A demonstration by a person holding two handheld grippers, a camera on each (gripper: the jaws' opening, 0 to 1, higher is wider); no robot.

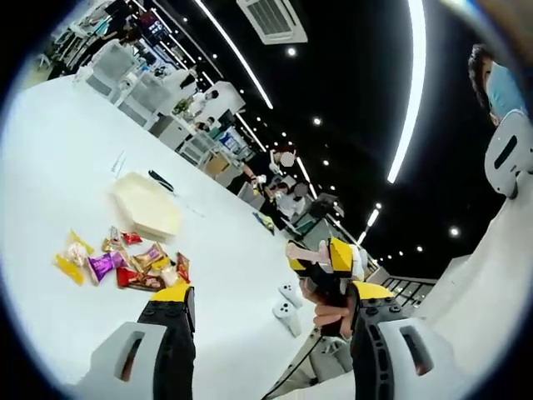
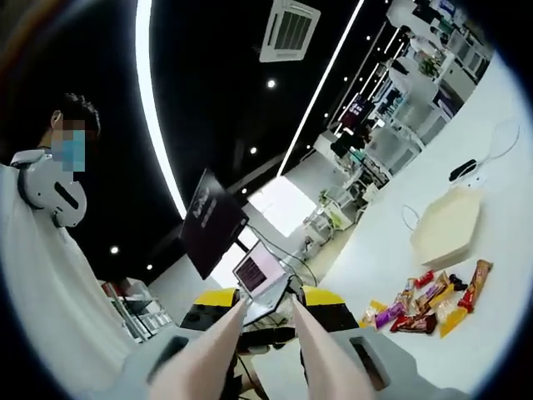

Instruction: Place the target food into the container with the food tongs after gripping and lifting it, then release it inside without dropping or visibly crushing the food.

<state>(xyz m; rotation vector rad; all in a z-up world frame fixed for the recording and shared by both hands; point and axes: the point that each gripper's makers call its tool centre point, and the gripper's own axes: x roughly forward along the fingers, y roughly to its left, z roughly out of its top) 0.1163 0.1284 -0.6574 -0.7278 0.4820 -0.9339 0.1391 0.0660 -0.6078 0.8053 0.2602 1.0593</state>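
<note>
We have the white counter [image 1: 67,150] tilted steeply across both views, so both grippers look to be held up and well away from the work. That is our first worry: bringing them down from this angle could send us in too fast or off line.

On the counter sits the pale, flat-sided container [image 1: 146,204], empty as far as we can see, with a small dark object [image 1: 161,180] just beyond it. Near the container lies a loose pile of wrapped snacks [image 1: 125,267], purple, yellow, red and gold packets touching and overlapping. We cannot tell which is the target food, so picking the wrong one, or dragging a neighbour along, is a real risk.

In the right gripper view, the right gripper [image 2: 268,321] is clamped on the food tongs [image 2: 250,350], whose two tan arms stand slightly apart with nothing between them. If our hold shifts, the tongs could twist and lose the food on the lift; too much squeeze could crush a soft packet.

The left gripper [image 1: 268,279] has its fingers apart and empty. It could knock the pile if we lower it carelessly.
</note>
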